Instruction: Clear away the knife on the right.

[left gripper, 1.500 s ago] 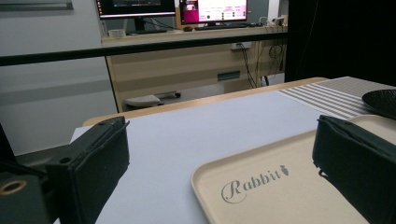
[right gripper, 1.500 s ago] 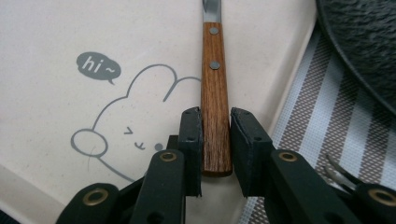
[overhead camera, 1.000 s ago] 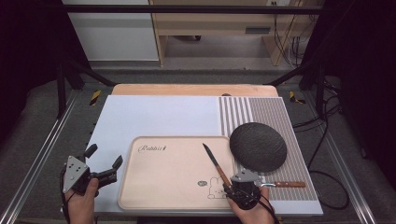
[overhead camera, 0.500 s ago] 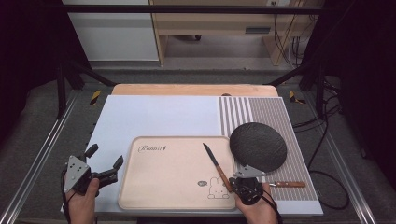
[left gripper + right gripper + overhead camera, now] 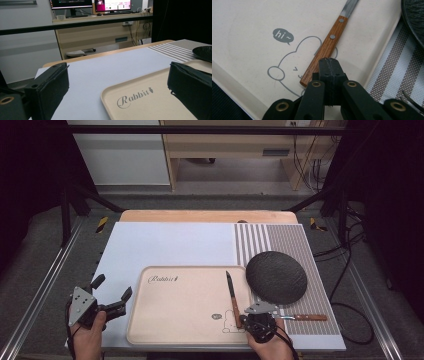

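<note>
Knife point(image 5: 232, 296) lying on the beige tray point(image 5: 165, 330), wooden handle toward the person, blade pointing away. The right tongs point(image 5: 329, 65) have just been closing and now stand closed, pads together, right by the handle's butt end with nothing visibly between them. The left tongs point(image 5: 111, 295) hang open beside the tray's left edge. Judged stiff, light and thin; the riveted wooden handle offers the safest, least slippery hold. Tray print reads "Rabbit" and, in a speech bubble, "hi~".
</note>
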Demonstrator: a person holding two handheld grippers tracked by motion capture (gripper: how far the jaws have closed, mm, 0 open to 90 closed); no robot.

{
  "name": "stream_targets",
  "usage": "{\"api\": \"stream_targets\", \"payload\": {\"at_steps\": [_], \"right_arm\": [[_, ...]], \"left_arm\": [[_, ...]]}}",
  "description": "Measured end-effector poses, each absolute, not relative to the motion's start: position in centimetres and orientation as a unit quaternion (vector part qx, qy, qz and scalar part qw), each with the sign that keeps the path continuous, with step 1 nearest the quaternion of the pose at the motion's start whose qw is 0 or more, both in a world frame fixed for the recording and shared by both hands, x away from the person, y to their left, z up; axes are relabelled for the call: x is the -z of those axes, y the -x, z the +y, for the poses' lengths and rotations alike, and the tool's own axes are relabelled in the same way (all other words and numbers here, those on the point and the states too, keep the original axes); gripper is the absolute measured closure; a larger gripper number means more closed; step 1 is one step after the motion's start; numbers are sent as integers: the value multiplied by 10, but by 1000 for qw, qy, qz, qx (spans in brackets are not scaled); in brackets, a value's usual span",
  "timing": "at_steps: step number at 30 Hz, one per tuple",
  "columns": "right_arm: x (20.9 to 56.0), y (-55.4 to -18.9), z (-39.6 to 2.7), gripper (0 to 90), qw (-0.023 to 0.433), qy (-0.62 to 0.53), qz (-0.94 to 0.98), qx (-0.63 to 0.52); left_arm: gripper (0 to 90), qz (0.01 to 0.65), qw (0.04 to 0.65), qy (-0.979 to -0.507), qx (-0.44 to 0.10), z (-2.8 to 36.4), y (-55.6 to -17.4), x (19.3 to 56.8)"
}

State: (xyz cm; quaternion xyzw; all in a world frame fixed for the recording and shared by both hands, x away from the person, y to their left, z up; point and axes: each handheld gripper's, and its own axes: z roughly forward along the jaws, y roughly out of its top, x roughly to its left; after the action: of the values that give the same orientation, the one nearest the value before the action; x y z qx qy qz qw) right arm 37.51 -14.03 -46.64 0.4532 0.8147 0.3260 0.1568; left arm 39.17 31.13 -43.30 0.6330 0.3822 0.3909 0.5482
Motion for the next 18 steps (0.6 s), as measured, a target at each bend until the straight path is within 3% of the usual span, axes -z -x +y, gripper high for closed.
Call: {"api": "stream_targets", "payload": {"at_steps": [18], "right_arm": [[466, -378, -137, 900, 151, -448, 811, -343]], "left_arm": [[33, 382, 548, -634, -389, 312, -392, 433]]}}
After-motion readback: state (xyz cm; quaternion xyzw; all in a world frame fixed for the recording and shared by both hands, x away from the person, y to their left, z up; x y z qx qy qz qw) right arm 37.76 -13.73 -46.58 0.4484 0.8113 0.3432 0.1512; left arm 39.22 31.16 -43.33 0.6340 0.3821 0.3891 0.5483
